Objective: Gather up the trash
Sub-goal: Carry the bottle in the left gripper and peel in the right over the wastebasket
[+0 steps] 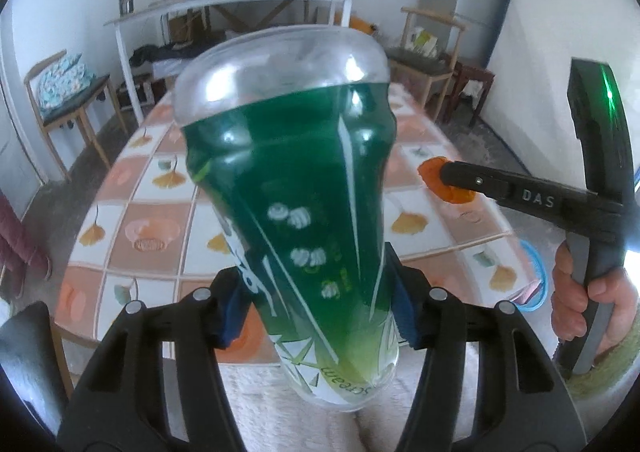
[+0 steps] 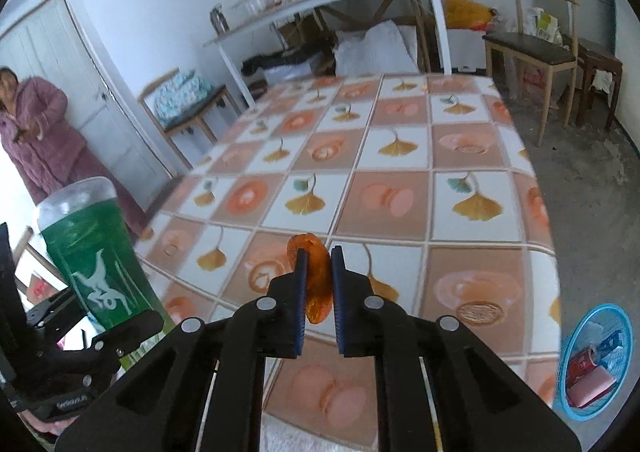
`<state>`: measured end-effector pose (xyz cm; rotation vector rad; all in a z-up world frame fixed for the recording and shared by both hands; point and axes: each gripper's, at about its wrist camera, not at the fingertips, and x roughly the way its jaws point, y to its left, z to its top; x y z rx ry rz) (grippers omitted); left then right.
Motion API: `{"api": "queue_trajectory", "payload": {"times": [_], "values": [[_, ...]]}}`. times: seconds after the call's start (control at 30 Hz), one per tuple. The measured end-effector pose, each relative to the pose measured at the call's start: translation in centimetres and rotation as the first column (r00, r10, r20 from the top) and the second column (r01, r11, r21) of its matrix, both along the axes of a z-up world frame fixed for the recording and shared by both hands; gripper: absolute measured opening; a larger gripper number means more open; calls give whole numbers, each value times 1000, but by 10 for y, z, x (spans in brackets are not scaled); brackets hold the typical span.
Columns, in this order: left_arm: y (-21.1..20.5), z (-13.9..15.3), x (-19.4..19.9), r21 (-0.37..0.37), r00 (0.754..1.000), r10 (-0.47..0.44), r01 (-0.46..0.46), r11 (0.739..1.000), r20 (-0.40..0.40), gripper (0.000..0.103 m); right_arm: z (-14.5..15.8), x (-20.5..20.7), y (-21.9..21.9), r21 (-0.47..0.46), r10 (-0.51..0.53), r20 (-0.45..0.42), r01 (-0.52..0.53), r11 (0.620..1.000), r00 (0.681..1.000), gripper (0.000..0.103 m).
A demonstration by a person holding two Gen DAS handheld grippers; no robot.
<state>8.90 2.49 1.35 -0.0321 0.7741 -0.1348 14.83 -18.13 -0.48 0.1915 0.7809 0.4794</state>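
Two hand-held grippers: left [image 1: 320,312] clamps one green cup [image 1: 296,188]; right [image 2: 319,284] pinches one orange peel [image 2: 316,280].

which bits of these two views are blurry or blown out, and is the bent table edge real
Left wrist view: the green cup so close to the lens looks soft, with glare spots on its clear end; a white flare sits beside the right gripper. Right wrist view: the table smears toward its edges, and the doorway at far left is blown out. The curved table edge is fisheye distortion.

Left tongs [image 1: 320,316] and right tongs [image 2: 319,280] both clamped, seemingly raised.
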Motion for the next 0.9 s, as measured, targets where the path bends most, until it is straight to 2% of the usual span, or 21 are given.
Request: {"api": "queue_trajectory", "payload": {"times": [0.13, 0.23, 0.3, 0.37, 0.47, 0.53, 0.67, 0.73, 0.83, 0.9], "values": [[-18, 31, -4, -30, 995, -82, 84, 996, 64, 56, 29, -26, -54, 45, -97, 70, 94, 995, 993, 12], [-38, 52, -1, -64, 981, -162, 169, 984, 103, 56, 46, -51, -110, 71, -222, 117, 215, 974, 968, 12], [-59, 68, 5, -103, 961, -244, 258, 961, 133, 56, 52, -66, -145, 78, -307, 139, 298, 951, 942, 12], [-84, 78, 14, -133, 939, -316, 334, 933, 139, 56, 53, -87, -188, 83, -407, 149, 399, 913, 901, 12], [-130, 84, 29, -177, 891, -429, 450, 875, 146, 56, 41, -113, -245, 89, -534, 124, 527, 845, 836, 12], [-169, 80, 43, -205, 859, -496, 512, 834, 127, 56, 23, -129, -284, 98, -612, 70, 605, 790, 788, 12], [-240, 55, 69, -263, 802, -595, 586, 767, 51, 56, -18, -145, -330, 101, -693, -33, 692, 715, 720, 12], [-270, 41, 78, -255, 789, -615, 598, 760, 16, 56, -42, -147, -350, 86, -721, -85, 726, 682, 687, 12], [-323, 10, 92, -214, 762, -647, 627, 749, -35, 56, -71, -142, -369, 76, -739, -146, 752, 654, 658, 12], [-350, -5, 101, -195, 748, -661, 640, 743, -65, 56, -86, -138, -377, 76, -742, -172, 759, 646, 649, 12]]}}
